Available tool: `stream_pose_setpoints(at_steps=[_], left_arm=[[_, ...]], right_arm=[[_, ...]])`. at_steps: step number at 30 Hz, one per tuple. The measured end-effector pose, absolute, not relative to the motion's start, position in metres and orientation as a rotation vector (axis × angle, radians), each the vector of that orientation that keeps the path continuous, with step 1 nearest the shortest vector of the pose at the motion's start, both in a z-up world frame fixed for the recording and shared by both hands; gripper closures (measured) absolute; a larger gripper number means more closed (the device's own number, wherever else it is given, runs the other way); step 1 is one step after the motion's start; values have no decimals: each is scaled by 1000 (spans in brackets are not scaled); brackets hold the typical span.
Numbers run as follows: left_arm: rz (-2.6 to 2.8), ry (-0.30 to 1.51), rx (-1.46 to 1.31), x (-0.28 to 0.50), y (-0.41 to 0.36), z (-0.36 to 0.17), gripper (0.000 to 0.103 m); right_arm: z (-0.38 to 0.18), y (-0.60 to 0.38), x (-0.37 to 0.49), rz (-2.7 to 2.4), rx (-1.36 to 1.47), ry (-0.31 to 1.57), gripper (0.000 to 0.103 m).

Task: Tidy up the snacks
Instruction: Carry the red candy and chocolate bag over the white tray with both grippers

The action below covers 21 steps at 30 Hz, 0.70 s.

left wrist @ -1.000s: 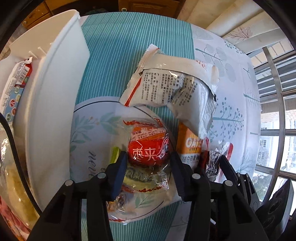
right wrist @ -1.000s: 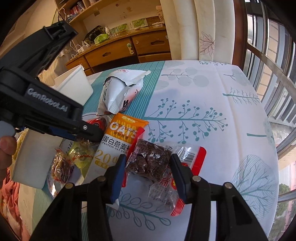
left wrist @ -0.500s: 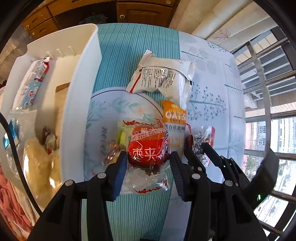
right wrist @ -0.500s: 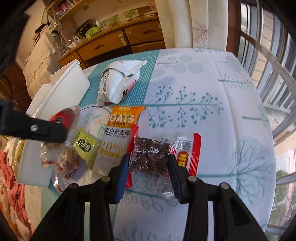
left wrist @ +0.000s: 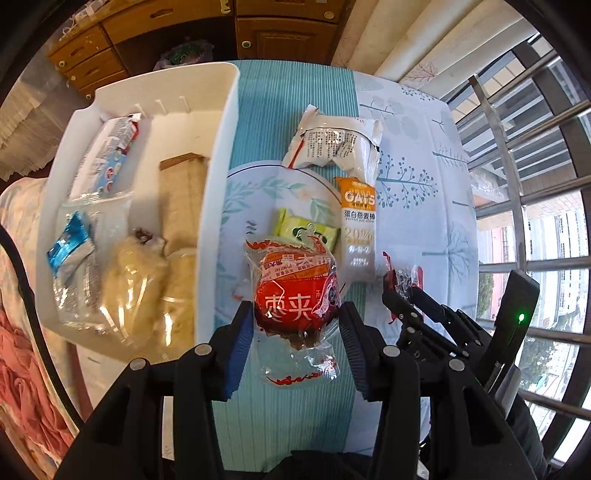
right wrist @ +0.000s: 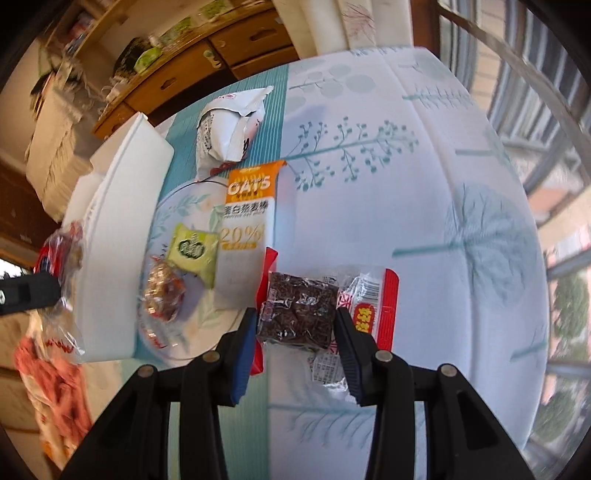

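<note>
My left gripper [left wrist: 297, 325] is shut on a red-wrapped snack [left wrist: 295, 295] and holds it up above the table, just right of the white bin [left wrist: 218, 177]. My right gripper [right wrist: 295, 325] is shut on a dark brown snack pack with red ends [right wrist: 299, 310], lifted off the table. On the table lie an orange oat bar [right wrist: 245, 236], a green packet [right wrist: 194, 251], a clear-wrapped brown candy [right wrist: 162, 291] and a white bag [right wrist: 229, 129]. The bin holds several snacks [left wrist: 125, 280].
The tablecloth [right wrist: 424, 192] has teal stripes and tree prints. Wooden drawers [left wrist: 266, 33] stand behind the table. Window bars [left wrist: 535, 184] run along the right. A pink cloth [left wrist: 22, 376] lies left of the bin.
Both grippers have risen with their snacks. The left one has lifted the red snack off the table and pulled back, so the bin's inside now shows.
</note>
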State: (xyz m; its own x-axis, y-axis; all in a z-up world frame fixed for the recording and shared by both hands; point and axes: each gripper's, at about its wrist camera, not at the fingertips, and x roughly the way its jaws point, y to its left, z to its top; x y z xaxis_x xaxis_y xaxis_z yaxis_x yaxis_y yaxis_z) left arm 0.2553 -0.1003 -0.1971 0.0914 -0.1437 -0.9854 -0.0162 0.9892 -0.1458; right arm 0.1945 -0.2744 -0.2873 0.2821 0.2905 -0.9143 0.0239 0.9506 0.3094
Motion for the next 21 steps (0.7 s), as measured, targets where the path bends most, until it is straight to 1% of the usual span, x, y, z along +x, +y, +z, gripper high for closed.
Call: stream_pose_setpoints(at_steps=[5,11,21], left_arm=[[-127,1478,-118,238,-82,-187,57],[-186,1468,-78,222,-60,-176,57],[-270,1374,-10,205,-2,-146,57]], right_arm=[[-281,-269,180,157,419,1308,61],[-264,-247,162,148,557,1286,61],[-221,-180,143,127,574,1165,61]])
